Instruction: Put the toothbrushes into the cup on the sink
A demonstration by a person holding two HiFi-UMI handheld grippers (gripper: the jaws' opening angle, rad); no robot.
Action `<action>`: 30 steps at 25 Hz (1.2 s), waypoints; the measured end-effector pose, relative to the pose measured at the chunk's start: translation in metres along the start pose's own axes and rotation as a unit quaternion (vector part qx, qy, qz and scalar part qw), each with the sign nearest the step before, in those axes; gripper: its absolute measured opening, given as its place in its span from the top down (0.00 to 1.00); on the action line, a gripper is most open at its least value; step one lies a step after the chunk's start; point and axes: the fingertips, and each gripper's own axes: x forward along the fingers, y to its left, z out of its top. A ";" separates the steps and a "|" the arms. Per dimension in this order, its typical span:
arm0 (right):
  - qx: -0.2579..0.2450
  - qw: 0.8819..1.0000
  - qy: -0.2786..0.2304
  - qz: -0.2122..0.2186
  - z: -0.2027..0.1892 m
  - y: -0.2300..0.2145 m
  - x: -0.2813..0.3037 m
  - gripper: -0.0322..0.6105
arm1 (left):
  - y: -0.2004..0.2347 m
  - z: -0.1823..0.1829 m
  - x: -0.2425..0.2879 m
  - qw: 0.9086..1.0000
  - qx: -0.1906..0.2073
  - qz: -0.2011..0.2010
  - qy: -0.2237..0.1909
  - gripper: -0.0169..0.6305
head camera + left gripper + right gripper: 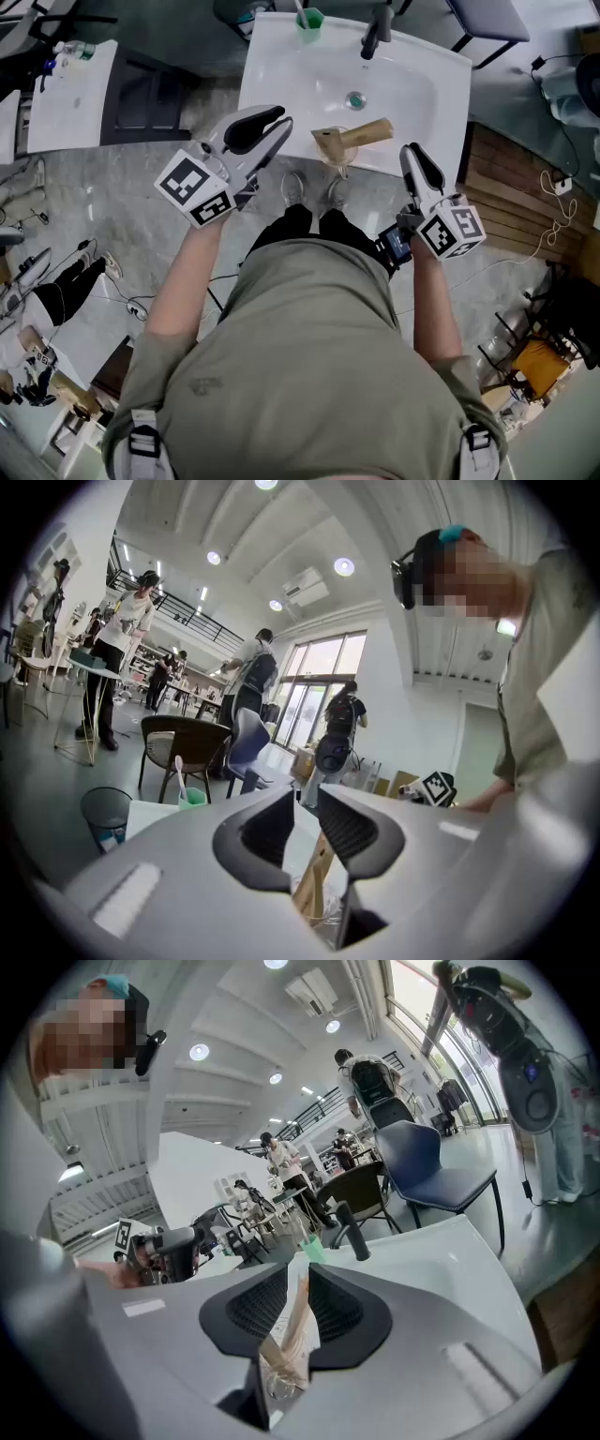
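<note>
A green cup [309, 19] with a white toothbrush [301, 11] in it stands at the back rim of the white sink [281, 66]. It also shows in the left gripper view as the green cup [192, 797] and in the right gripper view as the green cup [314, 1249]. On the sink's front rim a clear glass [339, 167] holds wood-coloured handles [361, 134]. My left gripper [279, 124] hovers left of them, shut and empty. My right gripper [411, 153] hovers to their right, also shut. Both gripper views show the wooden handles [314, 878] [292, 1330] beyond the jaws, untouched.
A black faucet [375, 33] rises behind the drain [354, 99]. A white table [70, 89] stands at the left and wooden decking [511, 206] at the right. Cables lie on the grey floor [122, 225]. Several people and chairs [187, 747] are in the room beyond.
</note>
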 end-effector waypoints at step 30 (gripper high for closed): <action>-0.030 0.998 -0.032 0.039 0.023 0.100 0.009 0.93 | 0.013 -0.013 -0.062 1.000 -0.017 -0.001 0.008 0.96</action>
